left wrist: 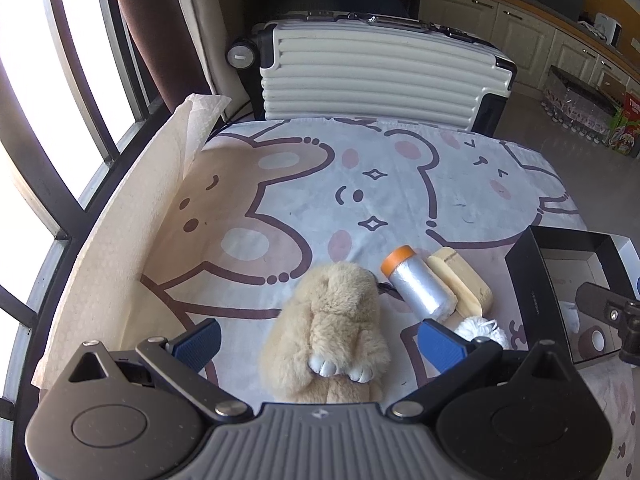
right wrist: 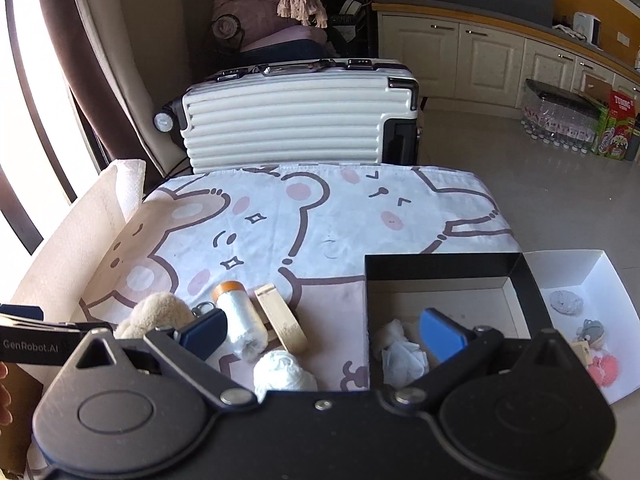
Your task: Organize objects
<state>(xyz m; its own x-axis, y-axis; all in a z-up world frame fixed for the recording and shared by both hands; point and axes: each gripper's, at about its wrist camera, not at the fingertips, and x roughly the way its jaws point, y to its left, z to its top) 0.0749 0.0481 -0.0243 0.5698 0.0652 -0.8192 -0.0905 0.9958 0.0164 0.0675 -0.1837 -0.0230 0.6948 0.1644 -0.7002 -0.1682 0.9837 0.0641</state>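
Bench under bear-print cloth [left wrist: 360, 184]; white suitcase [left wrist: 372, 76] behind, window to the left. Left claw [left wrist: 320, 342] wide, straddling plush bunny [left wrist: 332, 320] beside foil roll [left wrist: 416, 288]. Right view alone shows black box [right wrist: 440, 264] interior with crumpled tissue [right wrist: 400, 354]; right claw [right wrist: 320, 334] wide, empty

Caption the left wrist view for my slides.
Open left claw straddles a beige plush rabbit on the cartoon-bear cloth.

I see a fluffy plush toy [left wrist: 332, 320], a pale smooth wooden block [left wrist: 460, 284], and a matt printed cloth [left wrist: 360, 184] on the bench.
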